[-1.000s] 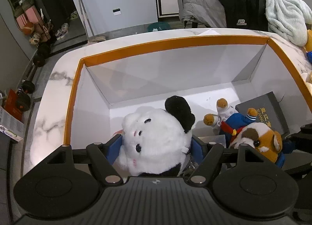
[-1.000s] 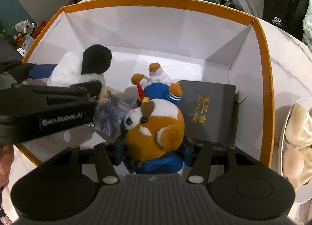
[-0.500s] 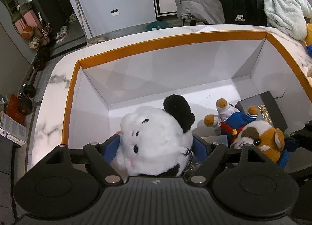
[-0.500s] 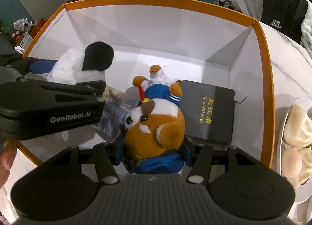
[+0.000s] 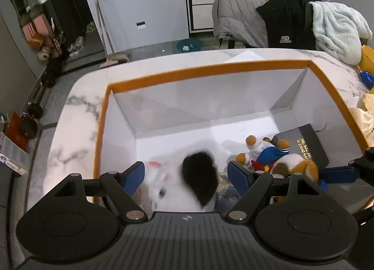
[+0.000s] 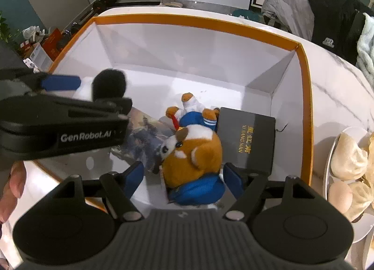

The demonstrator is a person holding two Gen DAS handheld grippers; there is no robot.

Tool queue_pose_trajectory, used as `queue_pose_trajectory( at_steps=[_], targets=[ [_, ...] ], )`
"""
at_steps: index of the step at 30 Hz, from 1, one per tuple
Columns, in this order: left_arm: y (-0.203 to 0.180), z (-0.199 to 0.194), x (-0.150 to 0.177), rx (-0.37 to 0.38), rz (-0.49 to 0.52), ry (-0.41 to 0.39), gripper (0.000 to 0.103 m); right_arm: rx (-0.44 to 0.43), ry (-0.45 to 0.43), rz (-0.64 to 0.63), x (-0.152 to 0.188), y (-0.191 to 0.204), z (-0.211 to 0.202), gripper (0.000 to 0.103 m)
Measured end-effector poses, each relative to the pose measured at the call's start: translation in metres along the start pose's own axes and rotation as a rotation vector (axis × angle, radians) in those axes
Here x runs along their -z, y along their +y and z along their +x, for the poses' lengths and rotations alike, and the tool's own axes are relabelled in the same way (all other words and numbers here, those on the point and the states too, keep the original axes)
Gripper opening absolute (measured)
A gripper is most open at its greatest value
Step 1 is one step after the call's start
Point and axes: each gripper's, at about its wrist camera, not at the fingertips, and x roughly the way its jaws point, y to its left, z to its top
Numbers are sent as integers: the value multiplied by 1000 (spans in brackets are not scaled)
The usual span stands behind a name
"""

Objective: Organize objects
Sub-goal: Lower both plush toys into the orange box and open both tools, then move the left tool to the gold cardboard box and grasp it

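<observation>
A white box with an orange rim [image 5: 210, 69] [image 6: 210, 25] stands on the marble table. My left gripper [image 5: 187, 176] is open, its blue pads apart; the white plush with a black ear [image 5: 187, 185] [image 6: 108, 85] lies blurred between them inside the box. My right gripper [image 6: 183, 177] is open around the brown and white plush dog in blue clothes [image 6: 194, 150] [image 5: 280, 162], which lies in the box beside a black book [image 6: 247, 136] [image 5: 303, 146].
A picture card [image 6: 145, 136] lies on the box floor under the toys. A plate of buns and an egg [image 6: 348, 160] stands right of the box. Coats and a blanket [image 5: 292, 19] hang on chairs beyond the table.
Both grippers have opened and let go of their plush toys. The white plush has dropped and turned inside the box. The brown dog has settled lower on the box floor.
</observation>
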Motion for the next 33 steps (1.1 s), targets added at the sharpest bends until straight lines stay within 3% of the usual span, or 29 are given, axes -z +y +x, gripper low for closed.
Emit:
queue_pose_trajectory(
  at_steps=[20,33],
  targets=[
    [8,-78,22,16,-11,-102,92,29,-99,-24,30,18,-75,77],
    [4,-126,92,47,25,-166,92,45,-130,-49,112,29,-120,81]
  ],
)
